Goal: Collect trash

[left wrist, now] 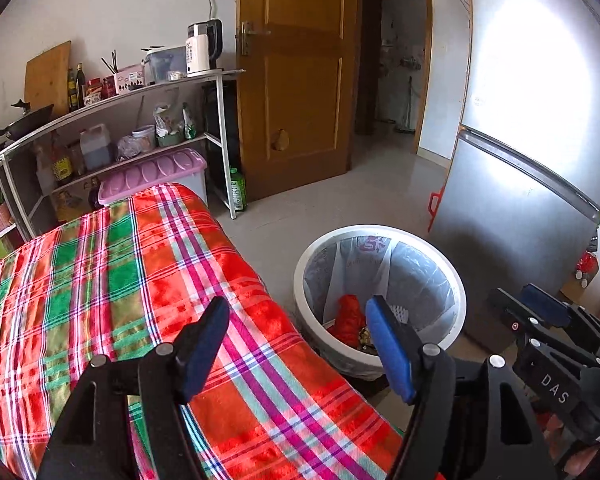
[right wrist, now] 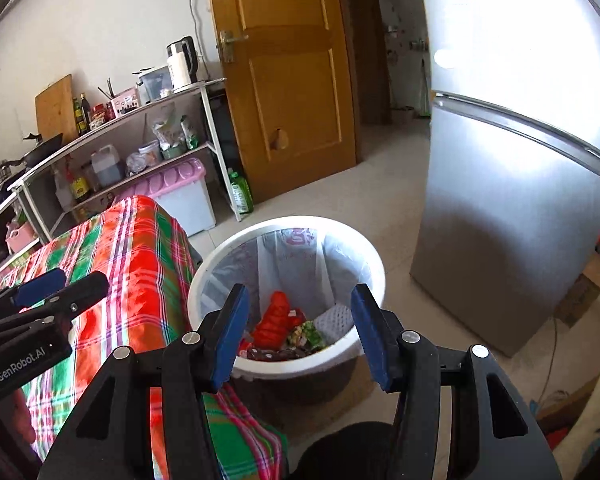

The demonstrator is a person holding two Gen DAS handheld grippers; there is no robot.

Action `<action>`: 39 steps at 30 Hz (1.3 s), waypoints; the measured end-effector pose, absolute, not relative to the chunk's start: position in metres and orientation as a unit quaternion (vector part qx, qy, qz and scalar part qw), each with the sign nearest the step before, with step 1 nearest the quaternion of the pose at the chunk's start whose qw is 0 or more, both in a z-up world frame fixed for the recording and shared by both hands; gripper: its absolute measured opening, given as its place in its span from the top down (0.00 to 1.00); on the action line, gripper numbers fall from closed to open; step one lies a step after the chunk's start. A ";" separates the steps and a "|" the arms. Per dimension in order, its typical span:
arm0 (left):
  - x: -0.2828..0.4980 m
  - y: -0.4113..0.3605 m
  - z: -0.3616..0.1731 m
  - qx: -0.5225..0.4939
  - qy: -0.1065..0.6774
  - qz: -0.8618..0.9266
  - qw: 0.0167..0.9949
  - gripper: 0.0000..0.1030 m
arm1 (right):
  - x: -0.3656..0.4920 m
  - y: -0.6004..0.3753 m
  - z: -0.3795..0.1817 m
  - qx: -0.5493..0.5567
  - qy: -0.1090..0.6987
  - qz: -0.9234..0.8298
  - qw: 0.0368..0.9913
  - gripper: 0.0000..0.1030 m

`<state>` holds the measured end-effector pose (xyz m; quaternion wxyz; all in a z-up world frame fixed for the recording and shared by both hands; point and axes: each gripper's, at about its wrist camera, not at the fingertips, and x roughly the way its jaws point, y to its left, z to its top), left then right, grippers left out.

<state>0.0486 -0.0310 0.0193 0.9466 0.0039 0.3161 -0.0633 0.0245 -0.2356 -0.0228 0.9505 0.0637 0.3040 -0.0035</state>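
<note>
A white round trash bin point(left wrist: 458, 284) point(right wrist: 374, 256) lined with a clear plastic bag stands on the floor between the table and the fridge. Inside lie a red crumpled wrapper point(left wrist: 348, 318) point(right wrist: 274, 318), a green packet point(right wrist: 310, 334) and a white mesh piece point(right wrist: 334, 320). My left gripper point(left wrist: 298, 350) is open and empty, over the table's right edge beside the bin. My right gripper point(right wrist: 300, 328) is open and empty, above the bin's near rim. Each gripper shows in the other's view, the right one point(left wrist: 548, 312) and the left one point(right wrist: 56, 286).
A table with a red, green and pink plaid cloth point(left wrist: 140, 280) point(right wrist: 132, 248) lies left of the bin. A silver fridge point(left wrist: 532, 168) point(right wrist: 512, 200) stands on the right. A shelf with bottles and a kettle point(left wrist: 112, 120), a pink-lidded box point(left wrist: 156, 172) and a wooden door point(left wrist: 296, 80) are behind.
</note>
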 end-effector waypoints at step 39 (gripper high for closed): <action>0.021 -0.034 0.021 0.011 0.317 -0.062 0.946 0.27 | -0.013 -0.219 -0.013 0.039 0.276 -0.006 0.960 0.48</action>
